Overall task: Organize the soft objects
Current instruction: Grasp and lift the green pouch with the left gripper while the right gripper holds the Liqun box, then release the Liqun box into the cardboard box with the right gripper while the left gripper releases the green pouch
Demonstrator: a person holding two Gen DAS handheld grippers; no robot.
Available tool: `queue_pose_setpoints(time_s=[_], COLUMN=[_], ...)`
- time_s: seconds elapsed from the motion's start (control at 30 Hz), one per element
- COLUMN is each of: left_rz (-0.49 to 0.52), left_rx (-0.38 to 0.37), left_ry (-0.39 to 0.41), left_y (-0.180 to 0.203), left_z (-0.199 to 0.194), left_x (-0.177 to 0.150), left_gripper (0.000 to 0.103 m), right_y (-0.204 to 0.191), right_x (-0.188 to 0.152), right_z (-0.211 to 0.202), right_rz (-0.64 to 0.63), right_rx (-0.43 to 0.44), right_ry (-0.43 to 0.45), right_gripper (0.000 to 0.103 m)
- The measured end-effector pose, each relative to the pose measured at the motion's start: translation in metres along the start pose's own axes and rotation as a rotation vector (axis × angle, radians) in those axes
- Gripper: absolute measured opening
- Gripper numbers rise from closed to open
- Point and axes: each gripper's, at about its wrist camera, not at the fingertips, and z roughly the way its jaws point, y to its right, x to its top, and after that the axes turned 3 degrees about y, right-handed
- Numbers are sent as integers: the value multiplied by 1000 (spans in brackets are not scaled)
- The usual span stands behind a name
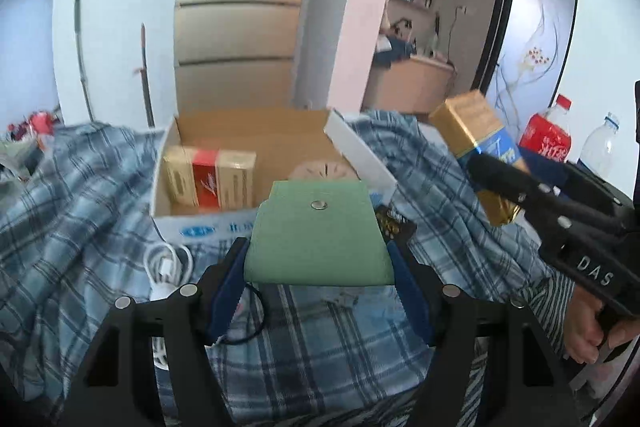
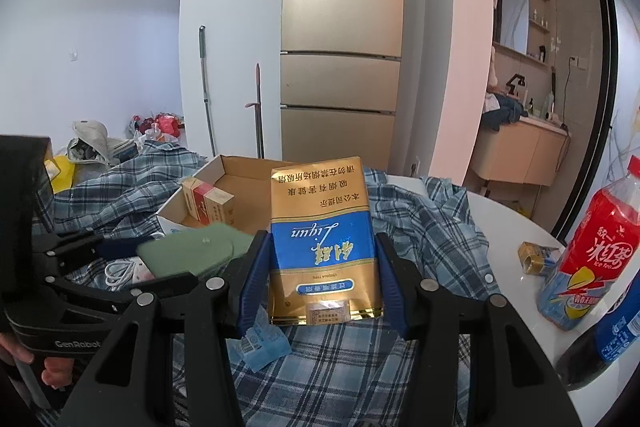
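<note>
So both hands are loaded right now. The left gripper (image 1: pixel 320 259) has its blue pads squeezed on the sides of a green snap pouch (image 1: pixel 318 235), lifted clear of the plaid blanket (image 1: pixel 80 195). The right gripper (image 2: pixel 326 283) is clamped on a gold-and-blue soft pack (image 2: pixel 324 247), held upright with the print upside down.

Looks like the carry-to-the-box step to me. The open cardboard box (image 1: pixel 224 131) sits at 12 o'clock from the pouch, just past it, with a red-and-tan carton (image 1: pixel 210 179) already standing in its 9 o'clock corner. Next move probably wants the pouch carried over the near wall and let go in the free floor space.

Hard to read: a round pale thing behind the pouch is mostly covered, the box's near wall is partly blocked, and the white cable (image 1: pixel 168 263) at 8 o'clock is half hidden by the gripper frame.
</note>
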Motion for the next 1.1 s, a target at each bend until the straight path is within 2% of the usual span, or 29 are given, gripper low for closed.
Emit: queue_pose_setpoints(time_s=[0.23,0.4,0.53,0.67,0.83,0.9,1.0,1.1], left_rz=[-22,-30,38,-13,36,33,-3,-6], left_rx=[12,70,145,108,187,189,174,171], left_ry=[45,77,167,227,307,316,342,361], left_y=[-4,2,11,0,0,-1,-5,-4], left_z=[-8,-29,-56,-81,-97,-97,-99,-98], left_x=[3,9,21,44,66,74,86,97], left_gripper=[71,71,71,71,71,71,71,71], right_y=[0,3,9,14,11,8,5,9], right_x=[-1,1,8,13,28,38,50,64], right_z=[0,-5,-12,-14,-26,-28,-18,-8], right_rz=[-3,14,55,90,50,22,-24,4], right_rx=[0,-5,8,15,-6,-5,-15,-1], right_ry=[4,28,33,19,63,72,52,11], right_gripper=[50,50,50,50,50,51,51,51])
